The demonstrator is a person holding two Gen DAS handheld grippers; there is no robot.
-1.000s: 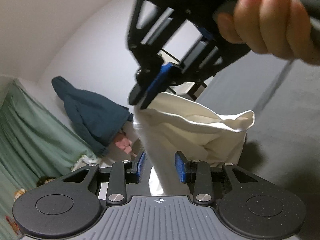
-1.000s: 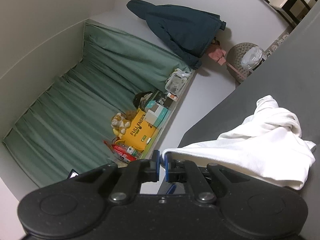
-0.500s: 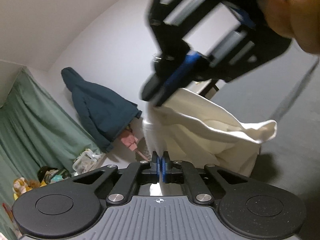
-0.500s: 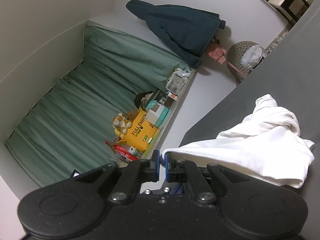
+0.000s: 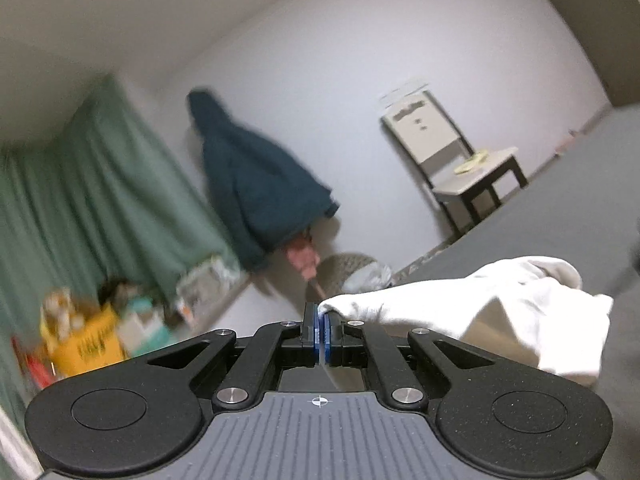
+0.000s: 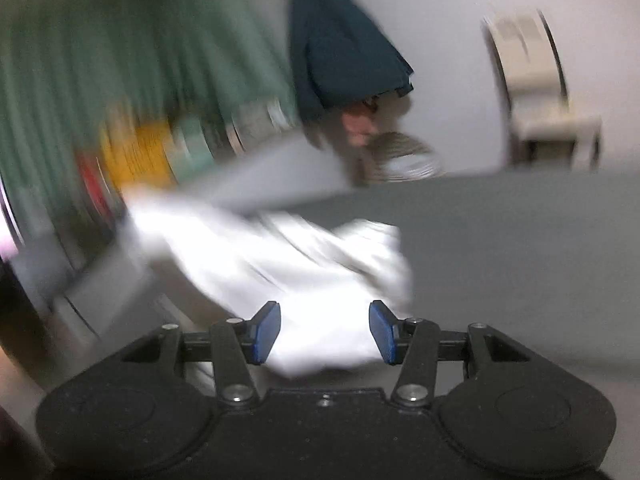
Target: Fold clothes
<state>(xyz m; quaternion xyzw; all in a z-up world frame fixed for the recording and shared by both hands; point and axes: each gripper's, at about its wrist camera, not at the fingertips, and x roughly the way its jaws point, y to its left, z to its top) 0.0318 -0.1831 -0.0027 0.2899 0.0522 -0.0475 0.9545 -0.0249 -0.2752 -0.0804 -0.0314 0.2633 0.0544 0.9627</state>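
From the left wrist view, our left gripper [image 5: 321,330] is clamped on an edge of the white cloth [image 5: 500,312], which trails limp onto the grey surface [image 5: 580,184]; we judge it light and soft, best held by edges. A chair [image 5: 452,156] and dark jacket [image 5: 256,184] stand well apart.

The right wrist view is blurred: our right gripper [image 6: 325,332] hangs with jaws apart over the cloth [image 6: 304,268].

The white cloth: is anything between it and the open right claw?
Nothing visible. The right claw is open with the white cloth directly ahead, blurred, on the grey surface. The left claw is shut on its edge.
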